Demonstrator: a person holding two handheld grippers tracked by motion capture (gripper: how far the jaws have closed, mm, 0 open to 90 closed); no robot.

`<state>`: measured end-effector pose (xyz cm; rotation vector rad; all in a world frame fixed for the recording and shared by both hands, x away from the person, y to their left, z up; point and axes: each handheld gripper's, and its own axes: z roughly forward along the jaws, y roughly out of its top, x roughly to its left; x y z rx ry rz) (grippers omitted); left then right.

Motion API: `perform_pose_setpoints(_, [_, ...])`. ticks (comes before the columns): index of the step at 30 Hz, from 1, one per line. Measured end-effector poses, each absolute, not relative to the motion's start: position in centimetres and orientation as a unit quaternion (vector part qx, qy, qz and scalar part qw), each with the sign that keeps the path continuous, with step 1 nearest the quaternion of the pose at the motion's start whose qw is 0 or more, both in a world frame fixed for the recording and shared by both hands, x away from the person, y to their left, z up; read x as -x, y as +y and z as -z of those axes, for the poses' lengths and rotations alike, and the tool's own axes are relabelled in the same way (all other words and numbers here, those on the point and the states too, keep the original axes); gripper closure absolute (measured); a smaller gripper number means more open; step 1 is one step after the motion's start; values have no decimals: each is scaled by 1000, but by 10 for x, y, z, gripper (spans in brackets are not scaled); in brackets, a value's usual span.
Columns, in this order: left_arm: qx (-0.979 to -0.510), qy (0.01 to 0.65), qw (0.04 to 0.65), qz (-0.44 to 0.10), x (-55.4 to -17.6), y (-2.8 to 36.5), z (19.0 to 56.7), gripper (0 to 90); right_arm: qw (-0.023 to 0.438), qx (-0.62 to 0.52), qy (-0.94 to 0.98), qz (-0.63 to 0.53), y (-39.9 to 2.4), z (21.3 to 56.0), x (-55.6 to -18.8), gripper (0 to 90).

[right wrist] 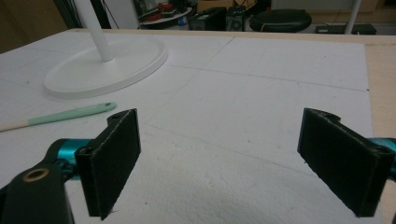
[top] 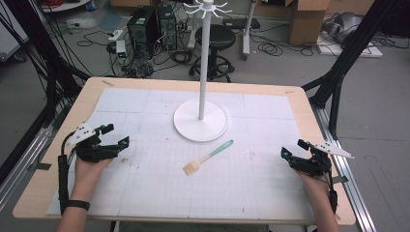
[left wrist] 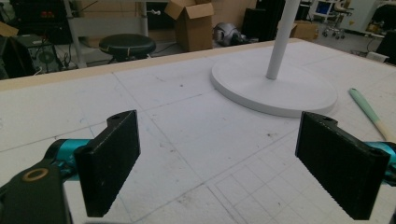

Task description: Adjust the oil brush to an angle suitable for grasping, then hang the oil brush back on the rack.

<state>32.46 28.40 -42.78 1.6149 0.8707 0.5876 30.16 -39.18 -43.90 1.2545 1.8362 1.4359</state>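
A small brush [top: 207, 157] with a mint-green handle and pale bristles lies on the white gridded mat, just in front of the white stand [top: 201, 118] with its round base and tall pole. My left gripper [top: 115, 136] rests at the mat's left side, jaws wide open and empty. My right gripper [top: 295, 149] sits at the right side, also open with nothing between its jaws. In the left gripper view the stand's base [left wrist: 273, 88] and the brush handle [left wrist: 366, 108] lie ahead to the right. The right gripper view has the handle [right wrist: 70, 114] at left.
The stand carries a ring of hooks [top: 205, 7] at its top. The wooden table edge [top: 193, 82] borders the mat. Beyond it stand a black stool [top: 214, 38], computer cases [top: 145, 29], cables and cardboard boxes [top: 309, 19] on the floor.
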Motion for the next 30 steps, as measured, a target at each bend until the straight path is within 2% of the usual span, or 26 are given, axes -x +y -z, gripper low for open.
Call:
perform_pose_setpoints(22, [-686,368,572,-258,-322,286,425,145,241,-464,668,-530,-394,438,-301,121])
perform_pose_setpoints(30, [-695,343,581,-248,-321,267,412,145,242,-464,664,-534,-394,437,-301,121])
